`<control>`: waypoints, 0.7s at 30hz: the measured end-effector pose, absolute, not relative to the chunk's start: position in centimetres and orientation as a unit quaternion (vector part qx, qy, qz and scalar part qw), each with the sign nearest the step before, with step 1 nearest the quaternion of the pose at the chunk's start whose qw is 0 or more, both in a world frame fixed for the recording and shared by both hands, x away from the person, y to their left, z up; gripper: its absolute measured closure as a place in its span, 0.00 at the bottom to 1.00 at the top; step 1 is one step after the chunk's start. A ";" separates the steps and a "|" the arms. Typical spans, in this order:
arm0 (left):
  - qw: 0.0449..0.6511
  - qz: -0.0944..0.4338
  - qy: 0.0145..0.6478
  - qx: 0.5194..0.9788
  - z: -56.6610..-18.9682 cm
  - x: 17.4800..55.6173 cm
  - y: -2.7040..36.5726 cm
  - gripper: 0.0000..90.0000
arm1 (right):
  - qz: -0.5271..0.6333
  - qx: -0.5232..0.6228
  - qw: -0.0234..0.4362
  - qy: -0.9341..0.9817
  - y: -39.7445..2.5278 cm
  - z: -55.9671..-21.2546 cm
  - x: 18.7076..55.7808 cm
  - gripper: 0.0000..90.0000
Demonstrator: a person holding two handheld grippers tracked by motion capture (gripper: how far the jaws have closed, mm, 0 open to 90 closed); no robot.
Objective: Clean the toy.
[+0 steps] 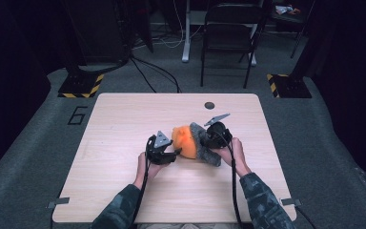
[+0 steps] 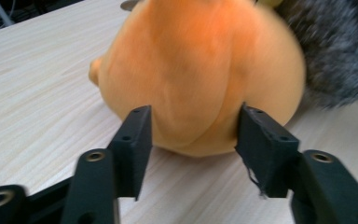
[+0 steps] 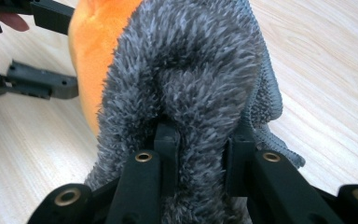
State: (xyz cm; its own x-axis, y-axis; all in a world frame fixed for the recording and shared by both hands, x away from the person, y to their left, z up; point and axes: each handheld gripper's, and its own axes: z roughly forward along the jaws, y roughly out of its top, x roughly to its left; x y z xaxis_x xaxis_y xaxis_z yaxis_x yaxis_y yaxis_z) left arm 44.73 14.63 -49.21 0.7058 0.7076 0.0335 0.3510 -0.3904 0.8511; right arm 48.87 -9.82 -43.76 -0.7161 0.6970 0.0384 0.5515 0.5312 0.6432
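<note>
Here, in the high view, a round orange plush toy (image 1: pixel 183 140) partly wrapped in a shaggy grey fleece cloth (image 1: pixel 204 144) lies near the middle of the pale wooden bench (image 1: pixel 124 119). The left tongs (image 1: pixel 175 153) meet the bundle at its left, on the orange side; the right tongs (image 1: pixel 208 143) come in from the right, on the grey side. The bundle's long axis runs roughly left to right between them, so each hand is nearest its own end. A small dark round disc (image 1: pixel 209 105) sits well apart, toward the bench's far edge. At this distance the stance of either pair of jaws cannot be read.

In the left gripper view, the left tongs (image 2: pixel 193 128) stand spread, one jaw on either side of the lower bulge of the orange plush toy (image 2: pixel 200 74), touching or nearly touching it without visibly denting it. The grey fleece cloth (image 2: pixel 340 51) lies behind and to the right, cut off by the frame. The toy's form is blurred; a small nub shows at its left.

In the right gripper view, the right tongs (image 3: pixel 200 140) pinch a thick fold of the grey fleece cloth (image 3: pixel 191 70), the pile swallowing the jaw tips. The orange plush toy (image 3: pixel 86 51) peeks out to the left, with the left tongs (image 3: pixel 70 51) spread about it. How far the cloth covers the toy underneath is hidden.
</note>
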 end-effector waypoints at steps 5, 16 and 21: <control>0.450 0.226 0.316 0.804 -49.5 44.7 13.8 0.46 | 0.323 0.360 0.112 0.868 -10.0 -43.9 49.0 0.80; 0.453 0.218 0.329 0.800 -49.4 44.5 13.8 0.88 | 0.324 0.352 0.131 0.868 -9.4 -43.4 48.3 0.80; 0.479 0.171 0.353 0.785 -48.6 44.3 14.3 0.91 | 0.322 0.349 0.137 0.869 -9.4 -42.4 47.9 0.82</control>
